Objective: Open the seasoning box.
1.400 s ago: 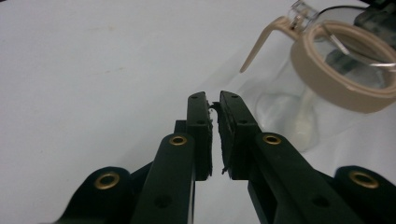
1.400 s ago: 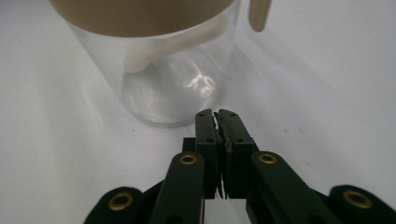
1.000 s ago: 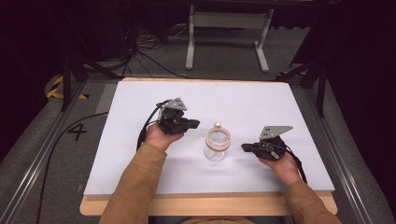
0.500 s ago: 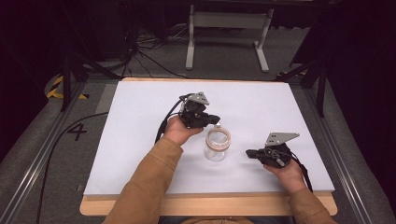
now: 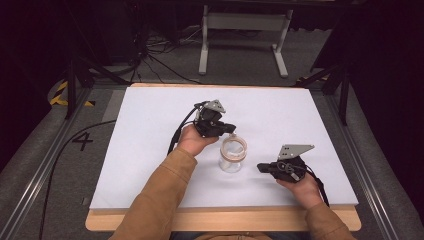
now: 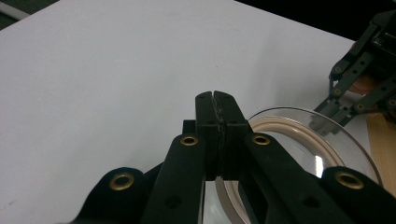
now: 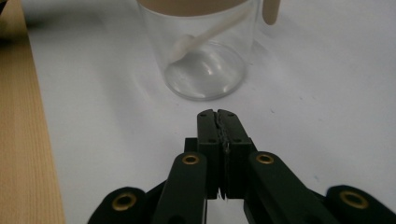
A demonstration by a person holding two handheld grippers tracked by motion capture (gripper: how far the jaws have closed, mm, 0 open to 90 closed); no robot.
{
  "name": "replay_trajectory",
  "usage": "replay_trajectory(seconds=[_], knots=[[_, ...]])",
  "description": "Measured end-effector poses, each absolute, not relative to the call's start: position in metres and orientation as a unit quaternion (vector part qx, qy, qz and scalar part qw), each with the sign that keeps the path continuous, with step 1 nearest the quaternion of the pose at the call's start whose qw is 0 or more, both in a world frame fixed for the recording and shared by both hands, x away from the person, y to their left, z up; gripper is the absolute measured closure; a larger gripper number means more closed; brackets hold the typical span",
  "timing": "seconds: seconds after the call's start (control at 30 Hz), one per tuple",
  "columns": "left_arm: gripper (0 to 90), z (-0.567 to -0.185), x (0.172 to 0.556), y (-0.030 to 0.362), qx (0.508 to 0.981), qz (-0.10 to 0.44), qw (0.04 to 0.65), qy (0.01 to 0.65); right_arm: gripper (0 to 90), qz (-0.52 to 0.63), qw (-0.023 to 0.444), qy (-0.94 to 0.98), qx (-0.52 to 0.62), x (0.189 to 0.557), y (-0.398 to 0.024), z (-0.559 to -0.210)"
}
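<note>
Both grippers' jaws pressed together, empty; the left gripper (image 5: 231, 128) partly hides the glass jar (image 5: 233, 155) rim

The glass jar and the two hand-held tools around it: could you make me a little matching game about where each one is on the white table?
Things:
1. glass jar
2. left gripper
3. right gripper
4. table

Descriptions:
A. shut, low beside the jar, pointing at its side
B. white top with a wooden front edge
C. stands upright between the two tools
D. shut, by the jar's rim

Pairs: 1-C, 2-D, 3-A, 4-B
</note>
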State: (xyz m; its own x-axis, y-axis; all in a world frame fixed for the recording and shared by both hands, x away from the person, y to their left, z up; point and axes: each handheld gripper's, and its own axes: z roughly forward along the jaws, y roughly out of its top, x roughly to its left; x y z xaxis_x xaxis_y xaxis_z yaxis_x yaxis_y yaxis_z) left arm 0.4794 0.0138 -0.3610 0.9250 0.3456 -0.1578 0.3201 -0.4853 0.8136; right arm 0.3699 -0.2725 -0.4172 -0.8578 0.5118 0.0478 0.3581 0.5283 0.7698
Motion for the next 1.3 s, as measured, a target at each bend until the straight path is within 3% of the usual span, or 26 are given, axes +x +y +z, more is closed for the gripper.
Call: replay_trajectory(seconds=[0.5,1.3], knots=[[89.7,-0.362,0.481,0.014,0.859,0.007,0.473,0.196,89.3,0.454,0.092,0.856,0.23,0.364,-0.243,-0.402],[89.6,-0.365,0.484,0.015,0.853,-0.001,0.481,0.203,89.3,0.484,0.091,0.842,0.221,0.365,-0.231,-0.392]])
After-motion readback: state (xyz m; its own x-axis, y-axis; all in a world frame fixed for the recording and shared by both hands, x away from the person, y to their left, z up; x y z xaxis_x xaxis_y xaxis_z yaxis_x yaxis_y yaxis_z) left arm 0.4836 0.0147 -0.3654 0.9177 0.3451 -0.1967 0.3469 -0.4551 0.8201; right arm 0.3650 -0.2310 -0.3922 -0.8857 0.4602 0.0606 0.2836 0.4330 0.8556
